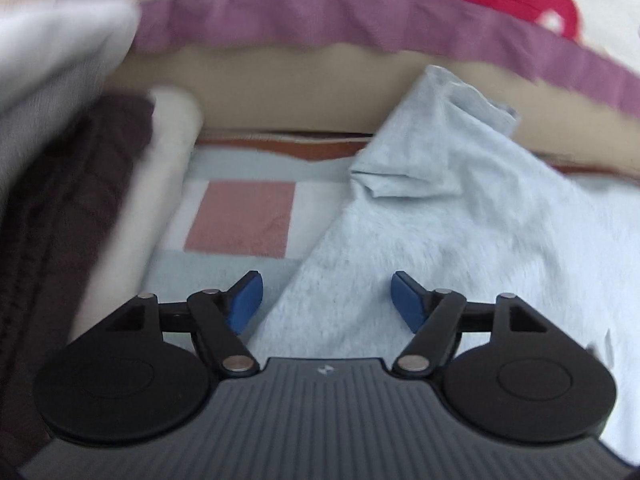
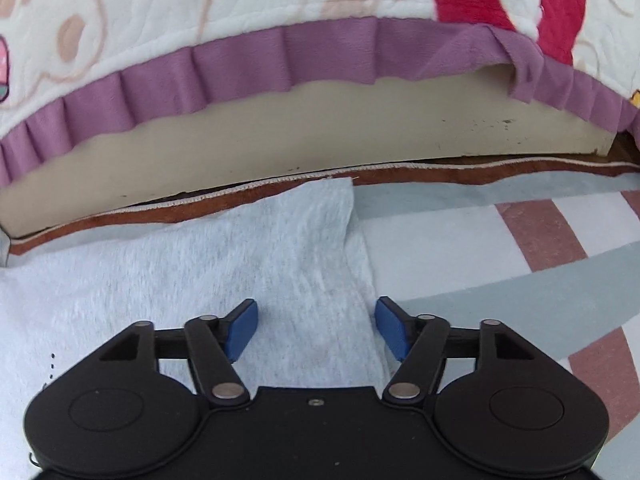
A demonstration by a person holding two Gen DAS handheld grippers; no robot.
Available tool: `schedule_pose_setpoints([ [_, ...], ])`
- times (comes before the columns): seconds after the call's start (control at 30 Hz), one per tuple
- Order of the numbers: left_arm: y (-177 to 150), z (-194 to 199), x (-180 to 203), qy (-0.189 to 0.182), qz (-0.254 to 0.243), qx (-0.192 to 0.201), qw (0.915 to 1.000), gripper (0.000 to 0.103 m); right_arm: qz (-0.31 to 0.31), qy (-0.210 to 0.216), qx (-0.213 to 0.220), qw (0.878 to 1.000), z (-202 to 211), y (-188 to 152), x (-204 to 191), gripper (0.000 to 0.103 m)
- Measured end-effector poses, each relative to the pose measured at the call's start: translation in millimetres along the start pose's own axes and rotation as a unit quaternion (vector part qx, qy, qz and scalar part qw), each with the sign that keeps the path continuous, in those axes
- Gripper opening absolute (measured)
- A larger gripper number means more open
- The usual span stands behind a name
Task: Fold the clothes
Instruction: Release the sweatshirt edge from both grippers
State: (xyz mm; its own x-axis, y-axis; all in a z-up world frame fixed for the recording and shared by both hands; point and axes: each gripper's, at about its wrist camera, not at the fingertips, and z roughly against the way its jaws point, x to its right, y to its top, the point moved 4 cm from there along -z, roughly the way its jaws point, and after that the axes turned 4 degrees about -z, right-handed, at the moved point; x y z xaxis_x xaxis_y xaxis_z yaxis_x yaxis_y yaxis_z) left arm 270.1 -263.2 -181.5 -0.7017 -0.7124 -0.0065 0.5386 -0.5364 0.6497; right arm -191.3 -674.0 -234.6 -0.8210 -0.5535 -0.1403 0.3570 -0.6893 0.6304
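A pale blue-grey garment (image 1: 460, 220) lies on the patterned mat, one sleeve or corner crumpled up toward the bed base. My left gripper (image 1: 326, 300) hovers open above its left edge, blue pads (image 1: 246, 300) apart with nothing pressed between them. In the right wrist view the same garment (image 2: 180, 264) spreads flat, its right edge running down between the fingers. My right gripper (image 2: 316, 328) is open over that edge, and its pads (image 2: 392, 328) are clear of the cloth.
A stack of folded clothes, dark brown (image 1: 60, 220) and cream (image 1: 160, 168) with white on top, stands at the left. Behind runs the beige bed base (image 2: 320, 136) under a quilt with a purple frill (image 2: 240, 68). The checked mat (image 2: 500, 248) extends to the right.
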Motion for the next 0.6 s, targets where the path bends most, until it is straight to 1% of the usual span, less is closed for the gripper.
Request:
schedule_pose_setpoints([
  [0.03,1.4,0.4,3.3,0.001,-0.024,0.008,0.9997,0.025,0.009,-0.003,0.001,1.000,-0.7,-1.2,-1.9,0.075],
  [0.07,2.8,0.9,6.6,0.001,-0.047,0.015,0.9988,0.001,0.020,-0.005,0.002,1.000,-0.9,-2.3,-4.0,0.075],
  [0.1,4.2,4.5,10.5,0.015,-0.072,0.030,0.9969,0.002,0.027,-0.007,0.003,1.000,-1.2,-3.0,-5.2,0.075],
  [0.13,5.8,10.1,15.0,0.037,-0.097,0.049,0.9934,0.002,0.028,-0.007,0.004,1.000,-1.0,-3.1,-5.0,0.076],
  [0.17,7.8,17.1,16.1,0.063,-0.108,0.071,0.9897,0.002,0.026,-0.006,0.005,1.000,-0.1,-3.0,-4.7,0.076],
  [0.2,8.5,18.1,12.4,0.082,-0.099,0.076,0.9888,0.002,0.025,-0.004,0.006,1.000,0.6,-3.1,-4.2,0.076],
  [0.27,7.9,12.1,1.5,0.113,-0.068,0.060,0.9895,0.002,0.031,-0.005,0.009,0.999,0.0,-4.1,-3.3,0.078],
  [0.37,6.6,3.3,-14.7,0.158,-0.021,0.036,0.9865,0.002,0.031,-0.003,0.014,0.999,0.4,-5.2,-1.9,0.080],
  [0.4,7.1,7.1,-14.6,0.126,-0.010,0.056,0.9904,0.002,0.032,-0.003,0.016,0.999,0.4,-5.7,-1.7,0.080],
  [0.43,8.2,15.7,-11.2,0.065,0.000,0.091,0.9937,0.003,0.033,-0.001,0.018,0.999,0.3,-6.2,-1.4,0.080],
  [0.47,9.4,22.2,-4.2,0.025,-0.006,0.113,0.9933,0.006,0.035,0.000,0.020,0.999,0.2,-6.7,-1.1,0.080],
  [0.5,10.6,27.1,4.9,-0.001,-0.020,0.126,0.9918,0.008,0.036,0.001,0.022,0.999,0.1,-7.2,-0.6,0.080],
  [0.53,13.0,24.4,11.1,-0.021,-0.023,0.122,0.9920,0.017,0.036,0.003,0.025,0.999,-0.2,-7.5,0.0,0.080],
  [0.57,16.1,17.1,15.6,-0.037,-0.020,0.108,0.9933,0.022,0.035,0.003,0.027,0.999,-0.6,-7.7,0.4,0.081],
  [0.6,19.2,9.8,20.1,-0.053,-0.016,0.093,0.9941,0.022,0.033,0.003,0.030,0.999,-1.0,-7.9,0.4,0.081],
])
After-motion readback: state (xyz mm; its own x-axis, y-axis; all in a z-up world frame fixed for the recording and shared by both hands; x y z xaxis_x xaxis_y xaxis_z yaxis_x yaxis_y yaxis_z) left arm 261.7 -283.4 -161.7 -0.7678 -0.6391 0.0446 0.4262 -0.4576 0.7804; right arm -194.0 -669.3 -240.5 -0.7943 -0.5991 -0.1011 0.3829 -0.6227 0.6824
